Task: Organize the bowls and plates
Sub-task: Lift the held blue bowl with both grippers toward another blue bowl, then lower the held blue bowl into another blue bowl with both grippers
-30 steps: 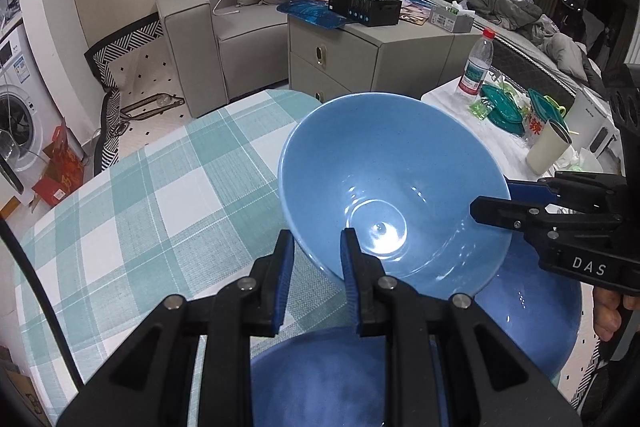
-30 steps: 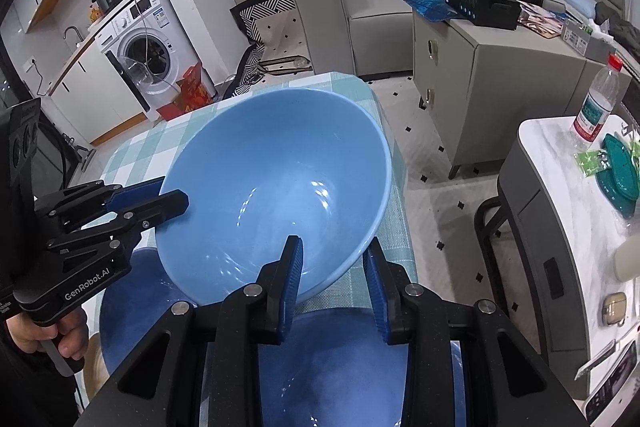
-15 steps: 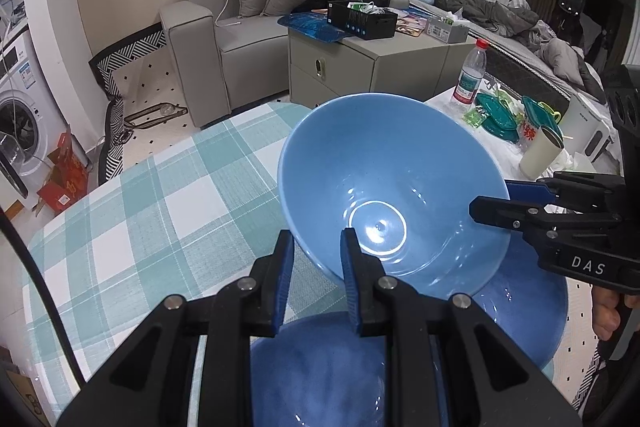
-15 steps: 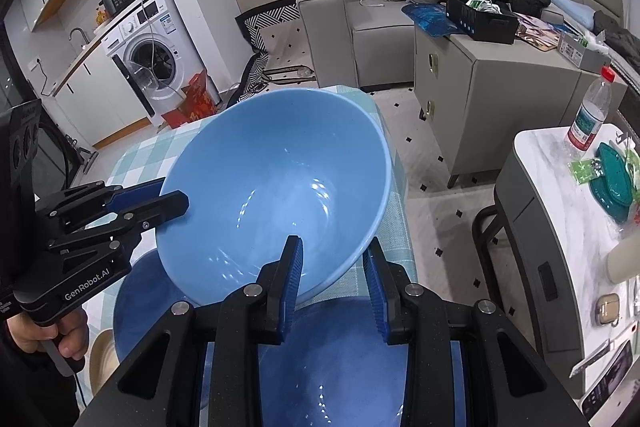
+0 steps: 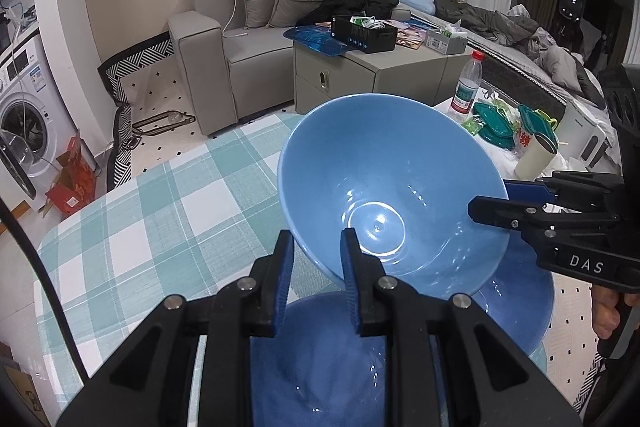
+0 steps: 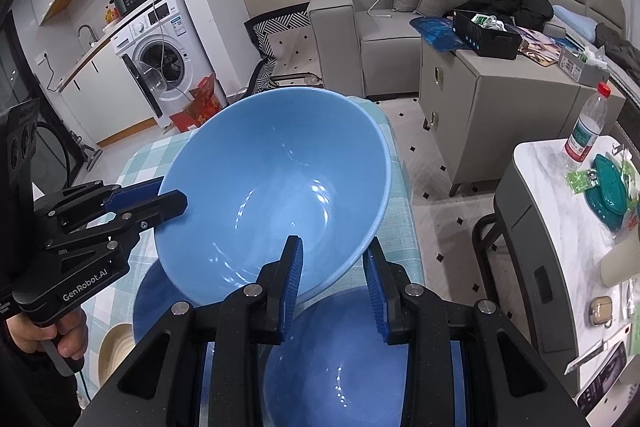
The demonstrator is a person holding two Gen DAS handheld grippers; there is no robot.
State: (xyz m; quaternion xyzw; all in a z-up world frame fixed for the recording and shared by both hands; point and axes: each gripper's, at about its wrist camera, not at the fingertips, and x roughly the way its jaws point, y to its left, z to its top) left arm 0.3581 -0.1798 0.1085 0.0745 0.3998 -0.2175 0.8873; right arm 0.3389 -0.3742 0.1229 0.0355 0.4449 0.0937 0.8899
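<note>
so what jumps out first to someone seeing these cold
The big light blue bowl fills the middle of both views, held tilted above the checked tablecloth with the left gripper and right gripper clamped on opposite sides of its rim. Right beneath it sit darker blue dishes.

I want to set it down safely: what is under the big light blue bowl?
Under the light blue bowl, held by both grippers, sit darker blue dishes on the checked tablecloth. The bowl hides their middle.

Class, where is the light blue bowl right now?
The light blue bowl is held between both tools, left tool and right tool, above the dark plates.
</note>
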